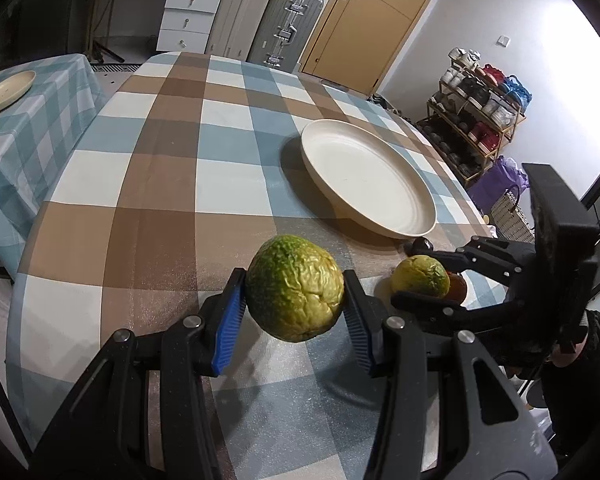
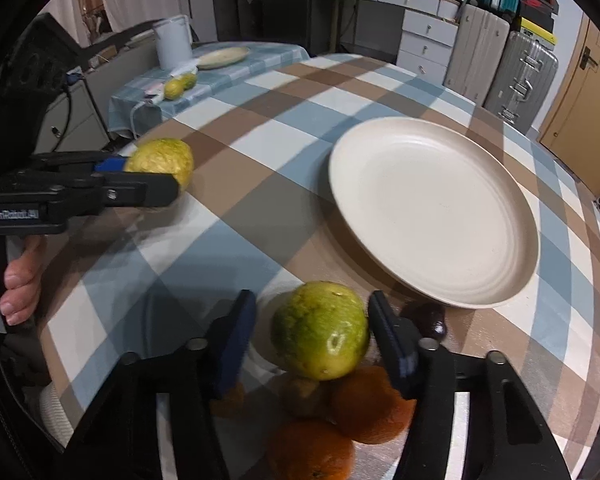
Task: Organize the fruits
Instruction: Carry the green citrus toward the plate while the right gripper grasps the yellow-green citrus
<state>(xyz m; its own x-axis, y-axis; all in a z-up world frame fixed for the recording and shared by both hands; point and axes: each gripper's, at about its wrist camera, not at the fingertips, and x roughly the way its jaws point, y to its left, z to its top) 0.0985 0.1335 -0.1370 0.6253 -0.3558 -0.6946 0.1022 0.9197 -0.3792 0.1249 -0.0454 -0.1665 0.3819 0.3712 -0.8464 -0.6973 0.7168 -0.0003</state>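
Note:
My left gripper (image 1: 295, 294) is shut on a wrinkled green-yellow citrus fruit (image 1: 295, 288) and holds it above the checked tablecloth; both show in the right wrist view, the gripper (image 2: 156, 178) and its fruit (image 2: 160, 160), at the left. My right gripper (image 2: 312, 328) is open around a green citrus fruit (image 2: 320, 330) that sits atop a pile of orange fruits (image 2: 370, 404). Its right finger is close to the fruit, the left finger stands apart. An empty cream plate (image 1: 404, 216) (image 2: 428, 216) lies just beyond both grippers.
A dark small fruit (image 2: 426, 318) lies by the plate's near rim. A side table (image 2: 220, 72) at the far left holds another plate, two green-yellow fruits and a white container. Drawers, suitcases and a door stand behind the round table (image 1: 172, 160).

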